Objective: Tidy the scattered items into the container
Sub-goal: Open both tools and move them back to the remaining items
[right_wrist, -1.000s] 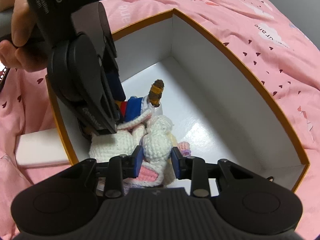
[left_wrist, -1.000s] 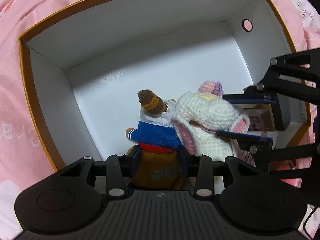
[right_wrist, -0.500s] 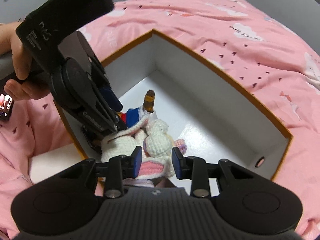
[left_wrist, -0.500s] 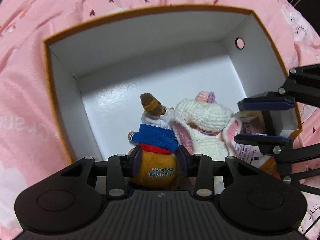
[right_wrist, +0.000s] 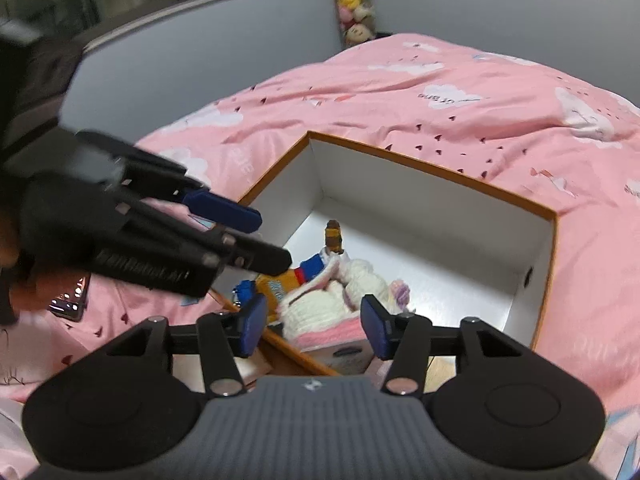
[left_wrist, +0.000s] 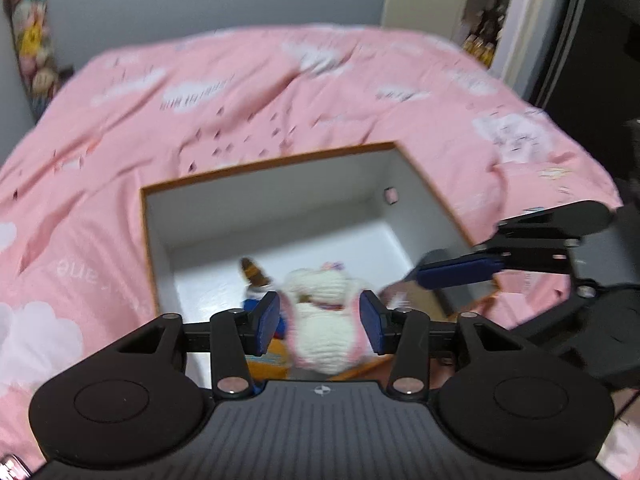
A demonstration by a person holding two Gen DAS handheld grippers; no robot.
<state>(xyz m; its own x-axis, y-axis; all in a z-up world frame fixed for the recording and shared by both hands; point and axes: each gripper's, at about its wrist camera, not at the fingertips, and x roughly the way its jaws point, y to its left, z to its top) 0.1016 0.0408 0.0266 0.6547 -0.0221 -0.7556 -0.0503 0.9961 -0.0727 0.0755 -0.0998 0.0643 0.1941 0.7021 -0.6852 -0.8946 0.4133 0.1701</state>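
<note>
An orange-rimmed white box (left_wrist: 272,166) sits on the pink bedspread. Inside it lie a white crochet bunny (left_wrist: 320,320) and a brown bear in a blue jacket (left_wrist: 253,272). My left gripper (left_wrist: 319,322) hovers above the box's near edge. Its jaws are opening and the pads touch nothing. My right gripper (right_wrist: 314,325) also hangs over the near edge, above the bunny (right_wrist: 340,300) and the bear (right_wrist: 304,272). Its jaws are opening too and hold nothing. In the right wrist view the left gripper (right_wrist: 272,240) reaches in from the left above the box (right_wrist: 440,172).
A small printed carton (right_wrist: 344,354) stands in the box's near corner under the bunny. A phone (right_wrist: 68,300) lies on the bedspread to the left. Stuffed toys (right_wrist: 354,0) hang on the far wall. The far half of the box floor (right_wrist: 440,248) is bare.
Both grippers have risen and drawn back out of the box, tilting up. The left let go of the bear and the right let go of the bunny. Both toys stayed inside.
</note>
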